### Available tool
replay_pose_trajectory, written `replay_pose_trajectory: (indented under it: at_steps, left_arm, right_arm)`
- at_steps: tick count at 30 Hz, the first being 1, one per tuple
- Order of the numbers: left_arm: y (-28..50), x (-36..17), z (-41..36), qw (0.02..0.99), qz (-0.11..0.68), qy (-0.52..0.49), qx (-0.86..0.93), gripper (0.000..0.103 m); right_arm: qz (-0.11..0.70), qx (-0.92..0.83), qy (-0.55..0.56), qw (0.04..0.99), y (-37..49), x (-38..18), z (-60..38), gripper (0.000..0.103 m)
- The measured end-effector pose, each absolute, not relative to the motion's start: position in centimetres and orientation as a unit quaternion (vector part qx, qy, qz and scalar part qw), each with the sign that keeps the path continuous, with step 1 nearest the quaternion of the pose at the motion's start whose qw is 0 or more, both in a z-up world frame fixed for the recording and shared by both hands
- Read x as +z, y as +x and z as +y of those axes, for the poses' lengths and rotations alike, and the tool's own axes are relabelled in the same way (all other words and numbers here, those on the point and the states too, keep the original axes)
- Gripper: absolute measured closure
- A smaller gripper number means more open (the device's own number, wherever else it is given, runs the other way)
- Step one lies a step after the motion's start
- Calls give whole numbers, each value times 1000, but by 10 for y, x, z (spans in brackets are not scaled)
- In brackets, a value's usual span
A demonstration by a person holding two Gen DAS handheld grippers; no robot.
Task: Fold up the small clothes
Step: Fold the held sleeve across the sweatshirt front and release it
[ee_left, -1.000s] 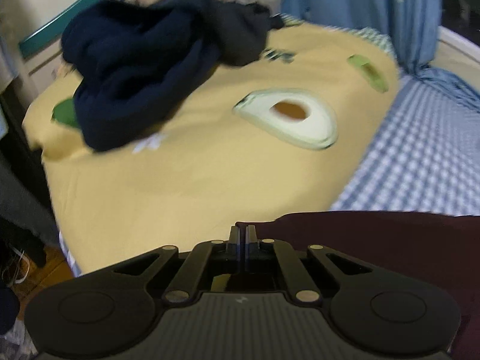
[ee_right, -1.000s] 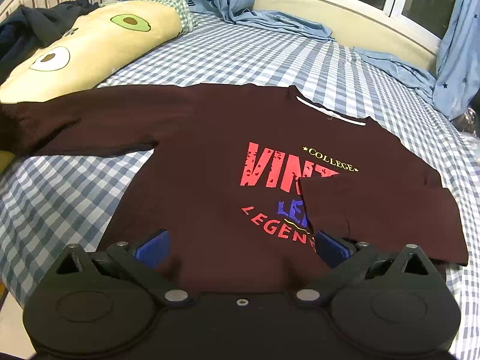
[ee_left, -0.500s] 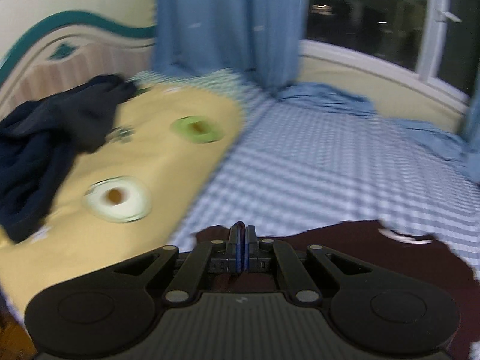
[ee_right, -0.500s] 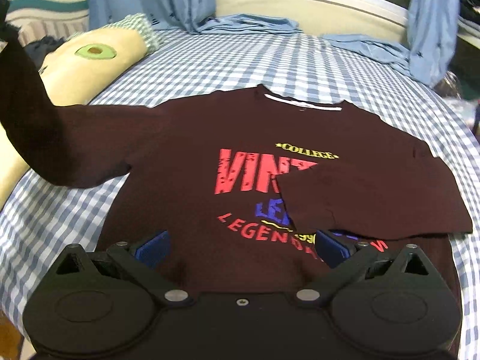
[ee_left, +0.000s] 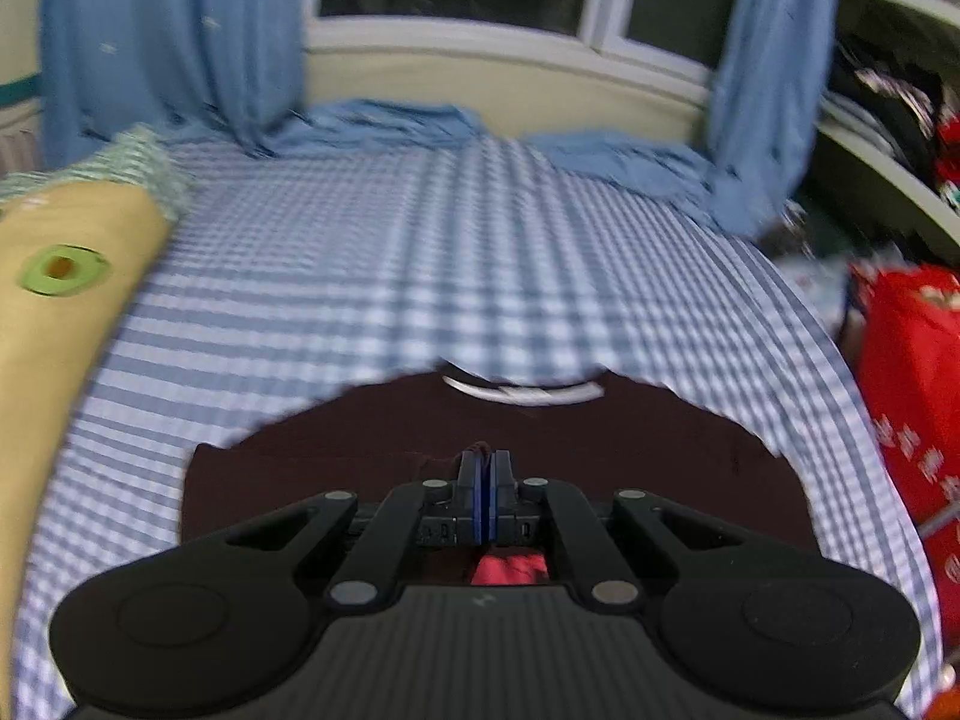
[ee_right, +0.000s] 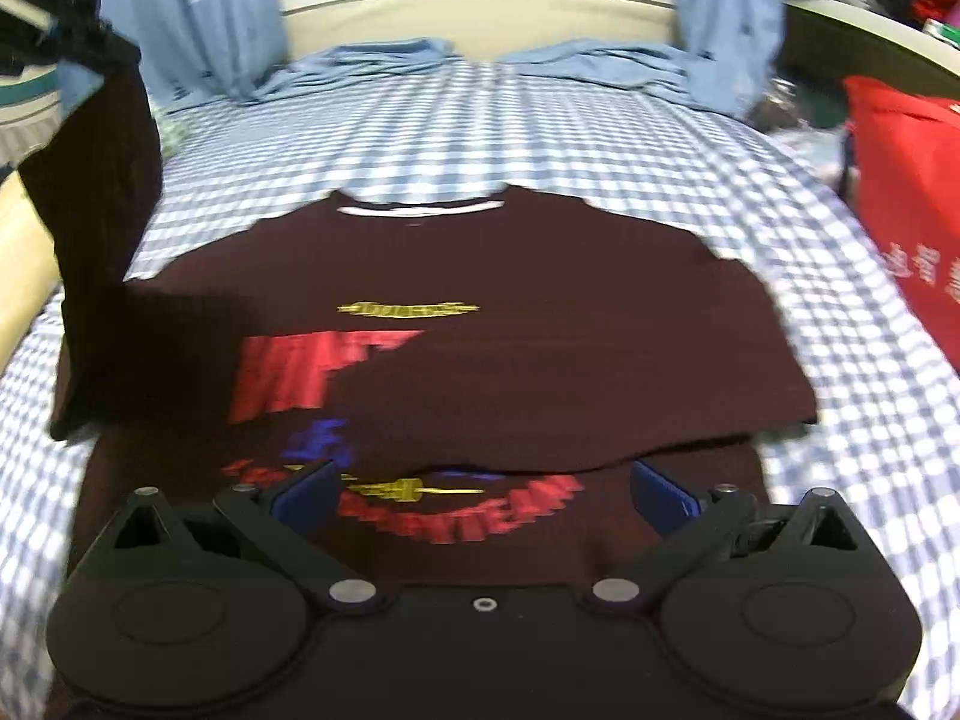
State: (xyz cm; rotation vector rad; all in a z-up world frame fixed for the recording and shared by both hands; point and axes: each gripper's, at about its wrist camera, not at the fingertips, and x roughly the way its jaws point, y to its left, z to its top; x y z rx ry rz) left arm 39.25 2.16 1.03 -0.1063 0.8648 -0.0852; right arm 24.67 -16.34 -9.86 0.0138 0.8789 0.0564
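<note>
A dark maroon long-sleeved sweatshirt (ee_right: 456, 276) lies face up on a bed covered with a blue-and-white checked sheet (ee_right: 540, 132). Its white-trimmed neckline (ee_right: 420, 208) points toward the window, and the hem is nearest the right wrist camera. The chest print is blurred: a thin yellow line of text at the top, large red block letters below it, some blue lettering under that, and an arc of red letters near the hem, with a second yellow streak just above the arc.

One sleeve (ee_right: 570, 396) is folded flat across the front of the garment, covering the right part of the red letters and most of the blue ones. The other sleeve (ee_right: 102, 210) is lifted off the bed at the left of the right wrist view, hanging as a dark vertical band from the upper left corner down to the shoulder area.

The left claw (ee_left: 483, 480) is pinched fully together, with a bit of maroon fabric showing at the tips of its blue pads; below it the sweatshirt (ee_left: 600, 438) and its white collar spread across the checked sheet (ee_left: 420, 276). The right claw (ee_right: 483, 489) stands wide, nothing between its blue pads (ee_right: 303, 489), above the lower part of the print.

A yellow avocado-print pillow (ee_left: 60, 312) lies along the left edge of the bed. Blue curtains (ee_left: 168, 42) hang at the window, and a red bag (ee_right: 906, 204) stands at the right side of the bed.
</note>
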Motion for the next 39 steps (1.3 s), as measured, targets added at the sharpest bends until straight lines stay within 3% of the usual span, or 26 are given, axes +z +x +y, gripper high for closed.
replay_pose_trajectory:
  at_steps: [8,18,24,26,28,32,34,39]
  left_arm:
    - [407,-51,-49,879,471,-32,-69,103]
    - [416,-96,-82,854,509,-24,-99,103]
    - [423,-137,-78,823,550,-54,-132,98]
    - [423,-144,-71,813,560,-72,-146,82]
    - [421,-144,-60,811,561,-87,-142,45]
    - [413,-130,-27,833,529,-102,-126,25]
    - [407,-124,-5,847,513,-99,-99,9]
    - [402,-126,65,869,490,-70,17,3]
  right_arm:
    - [445,-26,16,895,252,-108,-228,1]
    - [464,-26,11,886,268,-121,-247,1]
    - [475,-15,5,880,275,-127,-241,1]
    - [477,-9,2,879,278,-128,-237,1]
    - [479,-4,1,878,280,-129,-233,1]
    - [478,6,0,878,287,-130,-221,1]
    - [476,15,-1,879,292,-130,-212,1]
    - [469,49,1,882,312,-133,-177,1]
